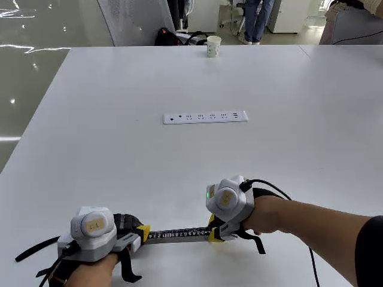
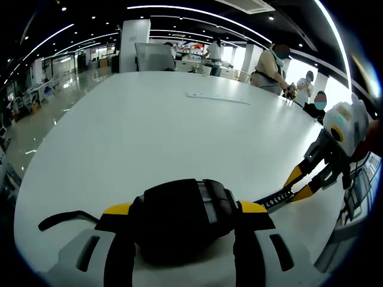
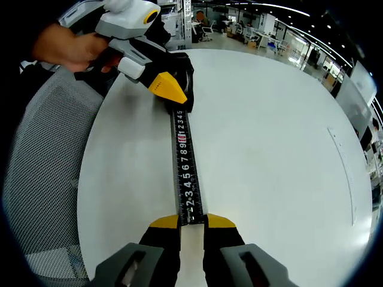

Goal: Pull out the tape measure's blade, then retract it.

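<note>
The black tape measure body (image 1: 124, 223) sits near the table's front edge, and my left gripper (image 1: 135, 231) is shut on it. In the left gripper view the body (image 2: 179, 222) is clamped between the yellow-tipped jaws of my left gripper (image 2: 185, 209). The blade (image 1: 178, 234) lies drawn out flat to the right over the table. My right gripper (image 1: 214, 234) is shut on the blade's end. In the right gripper view the blade (image 3: 185, 170), with its numbers showing, runs from my right gripper (image 3: 191, 222) up to the body (image 3: 184, 76).
A white power strip (image 1: 205, 117) lies mid-table and a paper cup (image 1: 213, 46) stands at the far edge. A grey mesh chair (image 3: 42, 179) is beside the white table (image 1: 287, 149). People stand beyond the table (image 2: 272, 66).
</note>
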`<state>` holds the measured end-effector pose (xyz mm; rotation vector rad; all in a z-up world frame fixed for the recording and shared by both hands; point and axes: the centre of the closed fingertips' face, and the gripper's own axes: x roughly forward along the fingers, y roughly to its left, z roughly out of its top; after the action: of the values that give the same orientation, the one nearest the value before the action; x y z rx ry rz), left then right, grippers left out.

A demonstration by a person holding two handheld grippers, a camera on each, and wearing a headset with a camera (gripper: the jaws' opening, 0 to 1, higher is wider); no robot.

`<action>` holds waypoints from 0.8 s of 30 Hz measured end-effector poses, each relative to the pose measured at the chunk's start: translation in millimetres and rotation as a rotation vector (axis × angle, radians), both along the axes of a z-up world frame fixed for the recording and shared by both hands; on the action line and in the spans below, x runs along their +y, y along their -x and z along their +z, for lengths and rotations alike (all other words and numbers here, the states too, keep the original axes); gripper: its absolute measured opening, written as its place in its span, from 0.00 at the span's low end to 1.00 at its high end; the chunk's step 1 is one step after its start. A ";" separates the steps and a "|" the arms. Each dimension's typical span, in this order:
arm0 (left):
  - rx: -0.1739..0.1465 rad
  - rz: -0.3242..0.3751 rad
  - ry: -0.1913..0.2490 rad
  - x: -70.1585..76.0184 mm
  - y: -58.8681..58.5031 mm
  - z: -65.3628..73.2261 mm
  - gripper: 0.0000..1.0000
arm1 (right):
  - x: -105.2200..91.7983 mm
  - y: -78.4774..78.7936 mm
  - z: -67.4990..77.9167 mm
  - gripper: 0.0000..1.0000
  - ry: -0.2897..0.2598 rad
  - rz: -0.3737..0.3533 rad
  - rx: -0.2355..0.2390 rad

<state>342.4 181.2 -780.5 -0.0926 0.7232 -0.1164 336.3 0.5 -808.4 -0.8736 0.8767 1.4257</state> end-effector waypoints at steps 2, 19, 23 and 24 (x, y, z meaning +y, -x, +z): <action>0.000 0.001 0.000 0.2 -0.3 -0.3 0.62 | 0.7 0.8 0.0 0.10 0.016 0.014 -0.005; 0.004 -0.001 0.000 0.0 0.2 0.0 0.62 | 9.0 0.9 -0.7 0.10 0.000 -0.004 0.000; 0.006 -0.002 0.000 -0.2 0.4 -0.3 0.62 | 14.5 2.1 -0.7 0.10 -0.012 -0.005 0.008; 0.006 -0.002 0.000 -0.3 0.4 -0.4 0.62 | 16.7 3.2 -0.4 0.10 -0.014 -0.004 0.007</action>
<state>342.0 180.9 -780.9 -0.0925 0.7297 -0.1180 333.1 17.2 -808.8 -0.8559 0.8724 1.4306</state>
